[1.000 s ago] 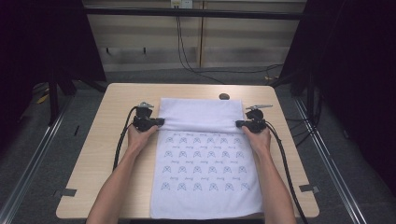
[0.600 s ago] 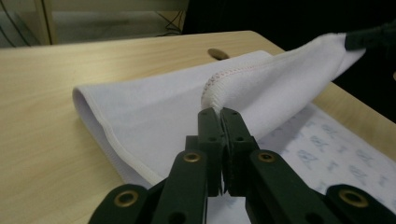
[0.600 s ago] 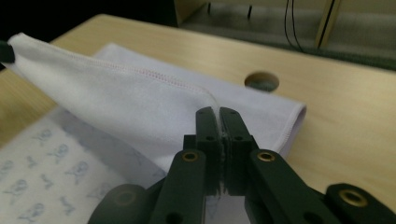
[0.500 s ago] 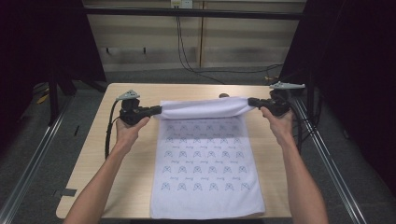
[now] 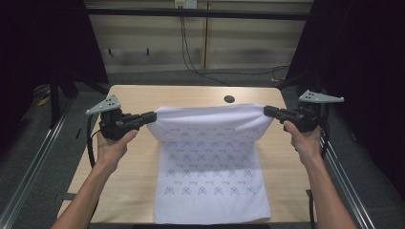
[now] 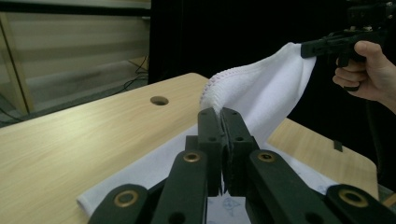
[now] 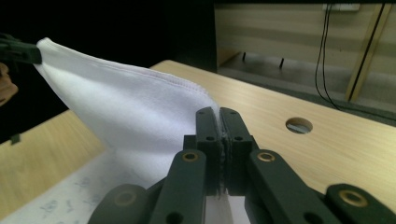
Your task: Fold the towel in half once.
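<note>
L gripper (image 5: 151,116) & R gripper (image 5: 268,110) raised, level – jaws pinching towel (image 5: 210,157) corners

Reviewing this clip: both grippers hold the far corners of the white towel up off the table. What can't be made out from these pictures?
- Towel: near hem cut off by the high view's bottom edge.
- Pinched corners: hidden between the shut fingers of the left gripper and right gripper in their own views.
- Printed motifs: too small to identify in the high view.
- Table under the raised fold: hidden by the cloth.
- Dark surroundings beside the table: too dark to read.
</note>
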A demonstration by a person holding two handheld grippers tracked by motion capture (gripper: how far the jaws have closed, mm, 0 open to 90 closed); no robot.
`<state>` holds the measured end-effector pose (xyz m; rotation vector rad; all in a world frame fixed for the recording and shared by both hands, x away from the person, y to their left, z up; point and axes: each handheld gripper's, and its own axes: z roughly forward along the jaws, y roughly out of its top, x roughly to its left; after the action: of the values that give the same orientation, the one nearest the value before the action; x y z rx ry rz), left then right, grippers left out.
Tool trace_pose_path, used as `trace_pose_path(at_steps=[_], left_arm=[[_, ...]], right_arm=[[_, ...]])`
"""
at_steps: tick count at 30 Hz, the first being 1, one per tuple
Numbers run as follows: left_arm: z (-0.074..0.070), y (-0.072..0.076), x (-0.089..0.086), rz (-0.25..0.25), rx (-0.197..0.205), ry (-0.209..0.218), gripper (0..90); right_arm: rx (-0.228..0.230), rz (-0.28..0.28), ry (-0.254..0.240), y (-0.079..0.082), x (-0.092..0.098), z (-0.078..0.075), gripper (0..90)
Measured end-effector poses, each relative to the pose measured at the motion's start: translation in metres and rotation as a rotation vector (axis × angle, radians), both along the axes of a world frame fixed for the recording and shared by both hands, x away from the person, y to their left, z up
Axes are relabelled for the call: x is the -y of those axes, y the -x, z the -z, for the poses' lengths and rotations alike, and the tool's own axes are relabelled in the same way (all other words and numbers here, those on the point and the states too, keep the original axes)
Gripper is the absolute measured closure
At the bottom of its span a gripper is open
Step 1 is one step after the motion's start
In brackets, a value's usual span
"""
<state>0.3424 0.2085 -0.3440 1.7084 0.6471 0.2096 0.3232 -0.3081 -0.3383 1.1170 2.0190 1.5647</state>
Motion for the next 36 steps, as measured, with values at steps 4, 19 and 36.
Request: trace_pose_path(at_steps=[4,19,36], left_arm=[[-0.005,0.02,-0.001,0.027,0.015,-0.003,88.1],[0.093,0.063,-0.001,0.106,-0.177,-0.211,87.0],[0.136,0.107,0.001,0.256,-0.302,-0.352,82.9]], right_arm=[[0.032,-0.025,-0.009,0.024,0.004,-0.007,87.9],[-0.201,-0.103,0.142,0.085,-0.004,0.088,87.6],[-0.395,-0.298,0.253,0.14,-0.007,0.141,70.7]])
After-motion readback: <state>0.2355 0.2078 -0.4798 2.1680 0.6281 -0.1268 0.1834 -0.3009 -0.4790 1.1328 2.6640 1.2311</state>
